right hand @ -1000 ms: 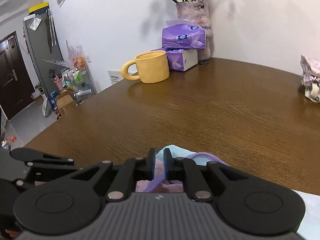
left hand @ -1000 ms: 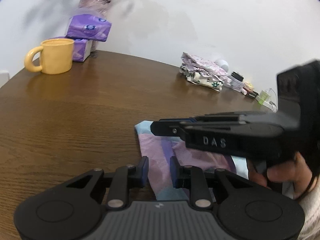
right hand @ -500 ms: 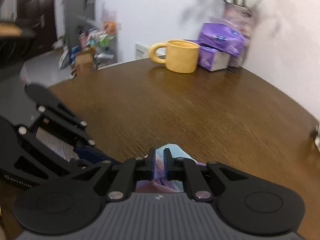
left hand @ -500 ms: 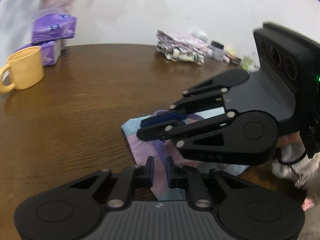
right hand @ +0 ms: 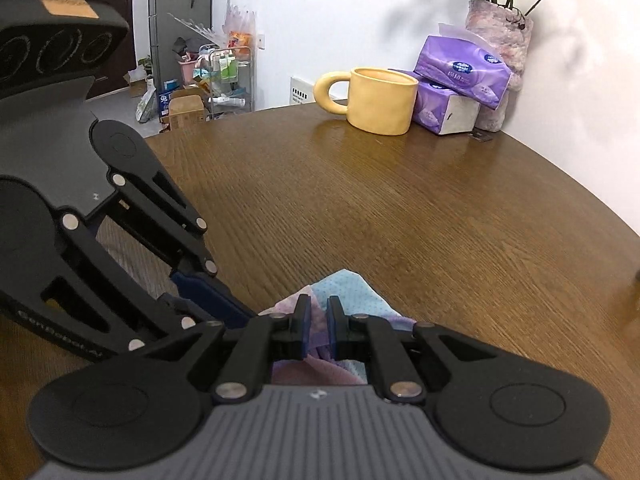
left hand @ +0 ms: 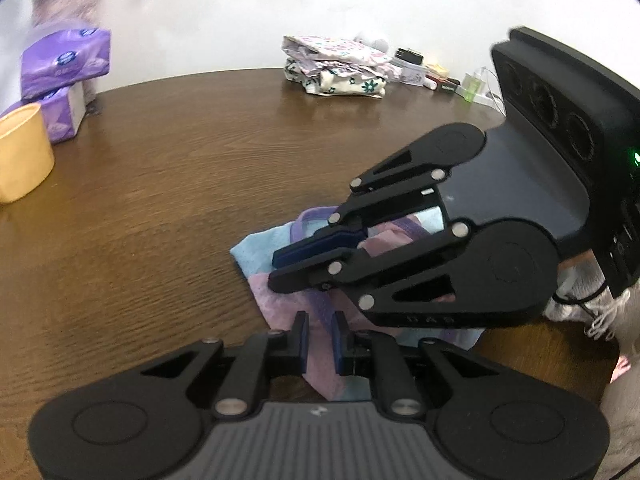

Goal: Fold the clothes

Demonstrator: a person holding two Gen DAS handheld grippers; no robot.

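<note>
The garment [left hand: 280,304], a small pastel piece in pale blue, pink and lilac with a purple trim, lies on the brown tabletop [left hand: 168,184] at its near edge, already gathered into a compact packet, and serves here as the landmark.

Far left of the garment stands a yellow mug [left hand: 22,152], with purple tissue packs [left hand: 64,64] just behind it and a vase [right hand: 500,40] of dried flowers against the wall; all sit well apart from the garment, so the working area is free for folding.

At the garment's near side, the left tool [left hand: 320,336] has its blue-padded fingers narrowly parted with cloth between them; whether the pads actually press the fabric cannot be told. It seems placed to pin the near edge so that the packet does not slide.

Over the garment's right part, the right tool [left hand: 316,256] comes in at a slant, its jaws nearly together on a fold of cloth; in the right wrist view fabric fills the slim gap between its fingers [right hand: 335,328], which suggests a grip, probably to carry that flap across.

Beyond the garment, toward the wall, a stack of folded floral clothes [left hand: 336,64] rests, likely finished work.
</note>
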